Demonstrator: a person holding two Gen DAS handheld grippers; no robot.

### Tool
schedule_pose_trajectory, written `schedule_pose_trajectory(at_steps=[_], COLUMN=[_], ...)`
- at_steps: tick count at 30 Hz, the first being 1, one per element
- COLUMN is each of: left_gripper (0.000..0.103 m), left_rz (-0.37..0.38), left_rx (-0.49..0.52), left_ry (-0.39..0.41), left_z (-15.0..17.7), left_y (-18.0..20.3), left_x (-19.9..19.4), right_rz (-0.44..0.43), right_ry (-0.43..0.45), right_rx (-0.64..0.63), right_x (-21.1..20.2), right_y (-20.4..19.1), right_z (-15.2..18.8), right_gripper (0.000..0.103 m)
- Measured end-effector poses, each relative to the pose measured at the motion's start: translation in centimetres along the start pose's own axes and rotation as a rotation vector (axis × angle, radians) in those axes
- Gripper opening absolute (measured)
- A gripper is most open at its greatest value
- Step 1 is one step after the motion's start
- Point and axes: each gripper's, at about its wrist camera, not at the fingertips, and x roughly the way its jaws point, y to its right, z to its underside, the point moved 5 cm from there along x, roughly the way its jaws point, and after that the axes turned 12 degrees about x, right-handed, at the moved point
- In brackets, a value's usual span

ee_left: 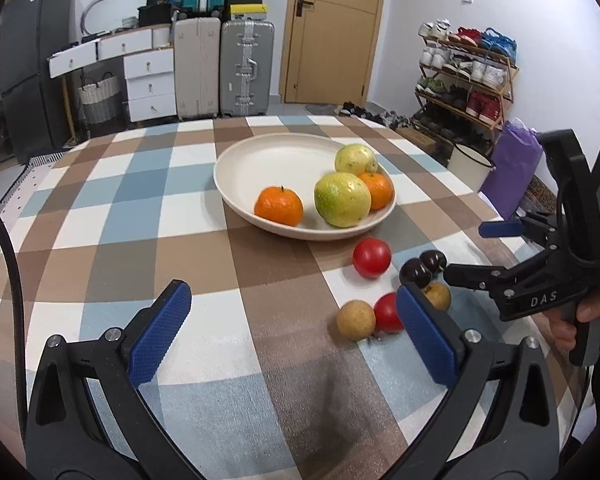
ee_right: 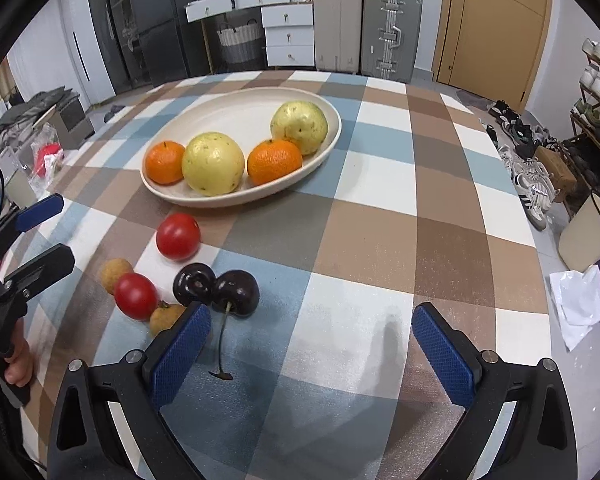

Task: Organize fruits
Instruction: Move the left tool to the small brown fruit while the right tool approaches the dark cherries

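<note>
Both grippers spread wide and empty, left gripper (ee_left: pixel 292 334), right gripper (ee_right: pixel 312 342), plate (ee_right: pixel 204 120) holds oranges and guavas, cherries (ee_right: pixel 216 288) and tomatoes loose just in front of plate

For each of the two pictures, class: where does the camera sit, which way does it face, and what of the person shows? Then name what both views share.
Left wrist view: sits behind the open left tool, facing across the checked table toward the door; the right tool and holding hand show at right.
Right wrist view: sits behind the open right tool, facing the same room end; the left tool and a hand show at left.
Shared: the plate of fruit, loose tomatoes and cherries.
</note>
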Motion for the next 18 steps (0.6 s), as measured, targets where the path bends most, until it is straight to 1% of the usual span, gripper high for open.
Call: schedule_pose_trajectory(at_steps=[2,5,9,12,18], left_gripper=[0.102,0.102,0.102,0.102,0.102], left_rz=[0.002,0.022,0.03,0.035,0.041], left_rx=[-0.004,0.012,0.005,0.013,0.056], left_ry=[-0.019,-0.082,-0.116,-0.137,-0.182], left_z=[0.2,0.9,1.5,1.7,1.8], left_y=[-0.2,-0.3,-0.5,-0.3,0.6], left_x=[0.3,1.0,1.5,1.9,2.8], right_rz=[0.0,0.013,0.025,0.011,0.002], right_ry=[-0.022,-0.041,-0.056,-0.058,-0.058], right_rx=[-0.015,-0.05,-0.066,-0.049,-0.048], right_x=[0.5,1.3,2.2,2.6,3.0], right_y=[-0.1,-0.4,-0.4,0.0,0.5], right_z=[0.0,0.0,0.0,-0.3,-0.8], right_gripper=[0.102,0.102,0.102,0.102,0.102])
